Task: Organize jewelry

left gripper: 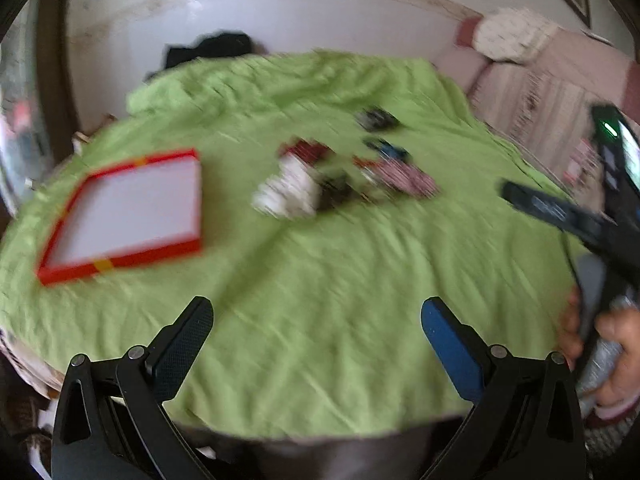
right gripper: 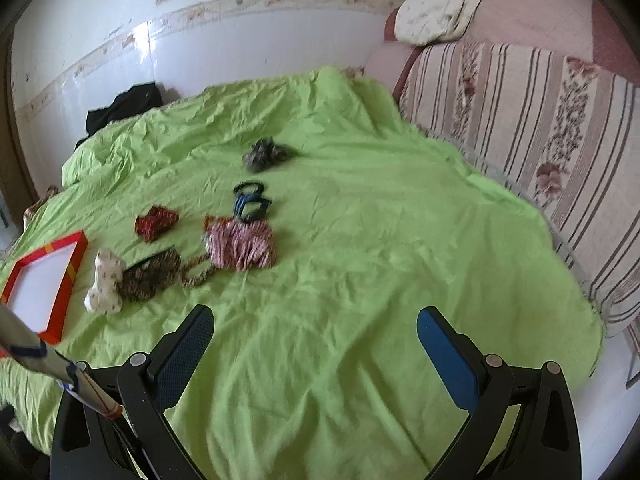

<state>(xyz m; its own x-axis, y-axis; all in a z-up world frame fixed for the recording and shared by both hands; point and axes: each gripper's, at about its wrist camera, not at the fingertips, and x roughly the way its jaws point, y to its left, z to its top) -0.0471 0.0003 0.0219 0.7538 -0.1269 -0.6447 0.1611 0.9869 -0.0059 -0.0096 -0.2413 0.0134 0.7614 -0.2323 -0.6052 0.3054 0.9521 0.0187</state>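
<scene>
Looks like nothing's sorted yet. Big green sheet (right gripper: 340,280) covers the bed, and the red-rimmed tray (right gripper: 44,280) on its left side sits empty. The jewelry pile (right gripper: 240,242) lies loose mid-sheet, well apart from both tools. Left gripper (left gripper: 316,320) and right gripper (right gripper: 316,324) both hover spread wide, holding nothing.

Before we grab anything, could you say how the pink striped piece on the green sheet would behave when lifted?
The pink striped piece lies crumpled, so it probably is floppy and would droop. It looks light and unlikely to roll.
</scene>
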